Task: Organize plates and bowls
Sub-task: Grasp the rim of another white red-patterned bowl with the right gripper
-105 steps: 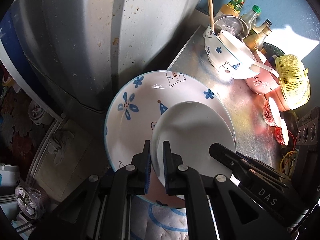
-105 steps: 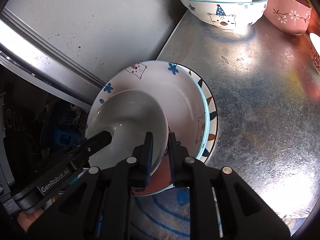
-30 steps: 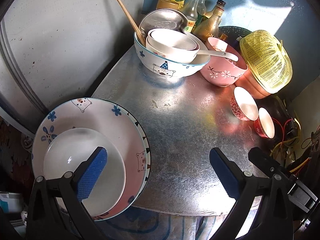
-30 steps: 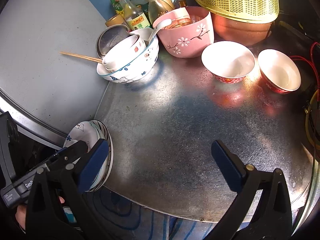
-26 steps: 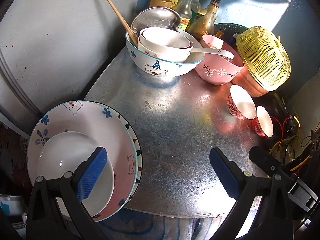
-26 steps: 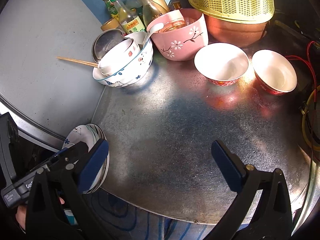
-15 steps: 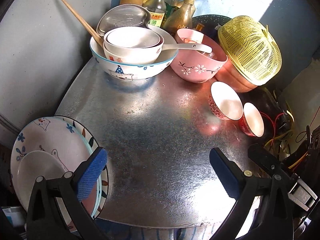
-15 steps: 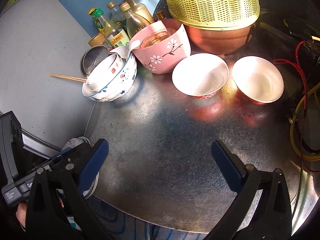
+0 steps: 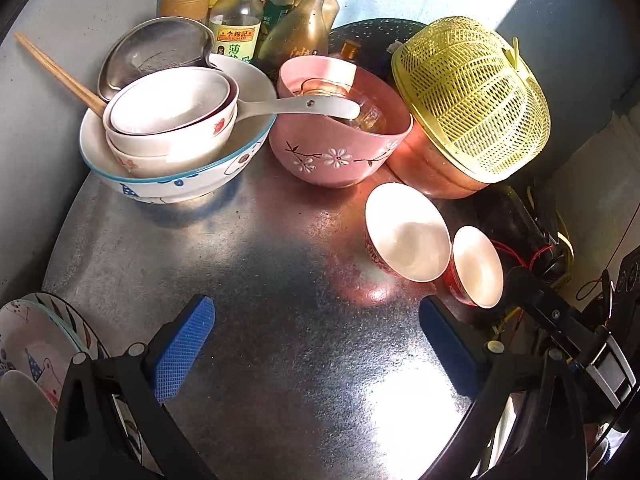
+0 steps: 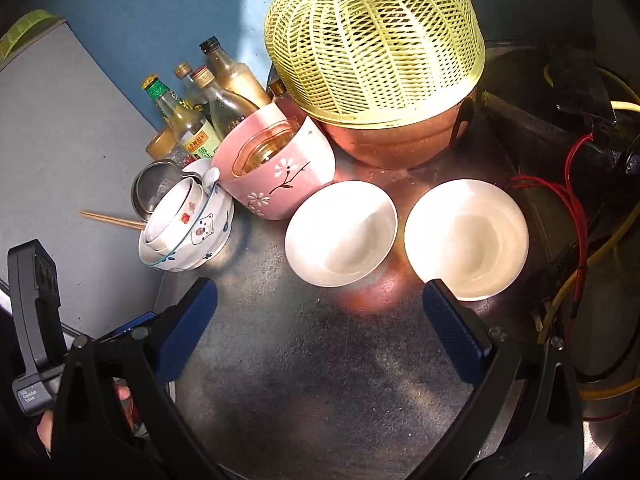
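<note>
Bowls and plates are spread over a round metal table (image 9: 280, 320). At 10 o'clock of the left wrist view a large blue-rimmed bear bowl (image 9: 176, 184) is seen, with two small white bowls (image 9: 172, 116) nested inside it, along with a white spoon (image 9: 296, 106) and wooden chopsticks (image 9: 56, 74). Just beside it, toward 12 o'clock, a pink flowered bowl (image 9: 340, 156) is set, with a glass (image 9: 344, 104) lying in it. Behind these a steel dish (image 9: 156, 54) and several bottles (image 9: 240, 28) are stood against the blue wall. At 1 o'clock a yellow mesh basket (image 9: 472, 96) is laid upside down over a copper-coloured bowl (image 9: 424, 172). Two red bowls with white insides are placed side by side at 3 o'clock, the larger (image 9: 404, 232) touching or nearly touching the smaller (image 9: 476, 266). At 8 o'clock, at the table's edge, a stack of patterned plates (image 9: 36, 344) is partly visible, with a white dish (image 9: 20, 396) on top.

The left gripper (image 9: 316, 344) is held above the bare metal with its jaws spread wide and nothing between them. The right gripper (image 10: 320, 320) is likewise held wide and empty; in its view the two red bowls (image 10: 340, 232) (image 10: 466, 236) are seen just beyond its blue fingertips (image 10: 452, 328), toward 12 and 1 o'clock. Red and yellow wires (image 10: 576, 216) are seen at 3 o'clock.
</note>
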`<state>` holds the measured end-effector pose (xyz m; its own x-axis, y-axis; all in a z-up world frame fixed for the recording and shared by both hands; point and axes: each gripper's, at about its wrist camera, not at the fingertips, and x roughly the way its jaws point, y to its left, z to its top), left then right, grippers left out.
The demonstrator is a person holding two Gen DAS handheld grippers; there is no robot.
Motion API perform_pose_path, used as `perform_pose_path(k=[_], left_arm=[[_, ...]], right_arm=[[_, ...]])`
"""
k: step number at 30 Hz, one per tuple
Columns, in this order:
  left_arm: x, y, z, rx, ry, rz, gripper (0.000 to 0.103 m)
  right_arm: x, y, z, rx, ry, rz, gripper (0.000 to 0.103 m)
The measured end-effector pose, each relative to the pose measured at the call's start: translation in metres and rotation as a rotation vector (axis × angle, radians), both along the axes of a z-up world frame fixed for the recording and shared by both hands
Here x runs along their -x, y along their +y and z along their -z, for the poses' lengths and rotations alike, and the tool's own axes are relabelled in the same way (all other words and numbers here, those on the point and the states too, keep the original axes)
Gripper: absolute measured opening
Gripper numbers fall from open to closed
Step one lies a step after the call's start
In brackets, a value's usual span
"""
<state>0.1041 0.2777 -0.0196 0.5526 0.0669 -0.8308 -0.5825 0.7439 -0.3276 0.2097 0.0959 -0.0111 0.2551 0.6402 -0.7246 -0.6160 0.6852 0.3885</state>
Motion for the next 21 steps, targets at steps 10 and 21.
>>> perform_pose_path(k=[10, 21], left_arm=[[-0.049, 0.007, 0.021, 0.052, -0.015, -0.018, 0.085], [-0.091, 0.007, 0.051, 0.097, 0.005, -0.008, 0.044]], right_arm=[[-0.03, 0.028, 0.009, 0.051, -0.041, -0.038, 0.074], [-0.063, 0.049, 0.03, 0.105, -0.049, -0.054, 0.042]])
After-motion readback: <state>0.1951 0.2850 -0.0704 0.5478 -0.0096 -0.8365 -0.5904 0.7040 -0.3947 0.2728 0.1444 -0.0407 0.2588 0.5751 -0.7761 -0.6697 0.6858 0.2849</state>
